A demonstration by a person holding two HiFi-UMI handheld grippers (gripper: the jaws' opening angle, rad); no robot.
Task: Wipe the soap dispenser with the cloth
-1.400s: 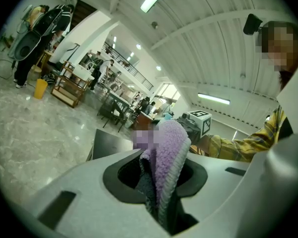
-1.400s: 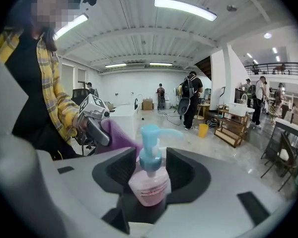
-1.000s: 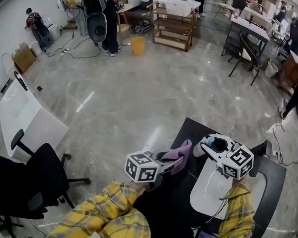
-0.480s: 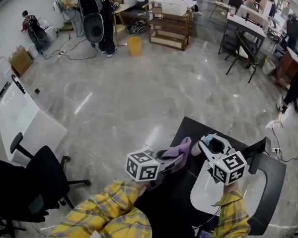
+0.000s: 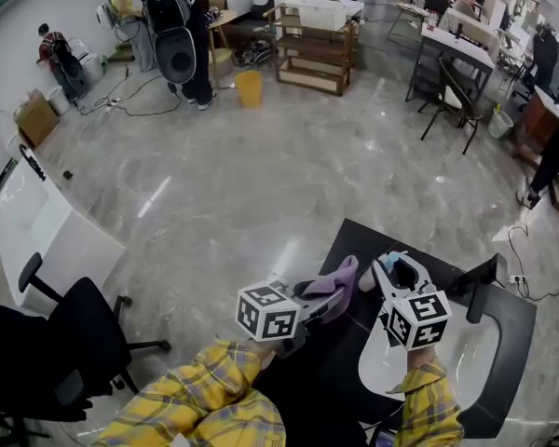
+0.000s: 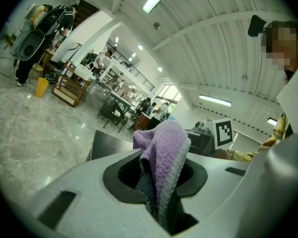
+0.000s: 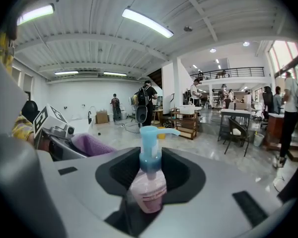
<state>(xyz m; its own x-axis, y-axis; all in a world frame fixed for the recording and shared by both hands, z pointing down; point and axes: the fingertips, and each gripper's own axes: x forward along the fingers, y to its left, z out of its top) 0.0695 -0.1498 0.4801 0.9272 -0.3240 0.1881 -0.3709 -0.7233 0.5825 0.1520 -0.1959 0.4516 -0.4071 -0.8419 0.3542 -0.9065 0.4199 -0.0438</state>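
My right gripper (image 7: 151, 175) is shut on a soap dispenser (image 7: 148, 195) with a pink body and a blue pump, held upright between the pads. In the head view that gripper (image 5: 391, 273) hangs over the black table, and the dispenser (image 5: 370, 280) pokes out of it to the left. My left gripper (image 6: 161, 185) is shut on a folded purple cloth (image 6: 164, 145) that sticks up out of the jaws. Seen from the head camera, the cloth (image 5: 337, 280) sits just left of the dispenser, and I cannot tell whether the two touch.
A black table (image 5: 354, 240) carries a white basin (image 5: 470, 361) and a black upright fixture (image 5: 480, 287). A black office chair (image 5: 65, 343) and a white desk (image 5: 37, 222) stand at the left. A wooden shelf (image 5: 317, 40), a yellow bucket (image 5: 248, 87) and people are far back.
The right gripper has turned with the dispenser in it; its marker cube swung left and towards me in the head view. The left gripper and cloth have stayed put.
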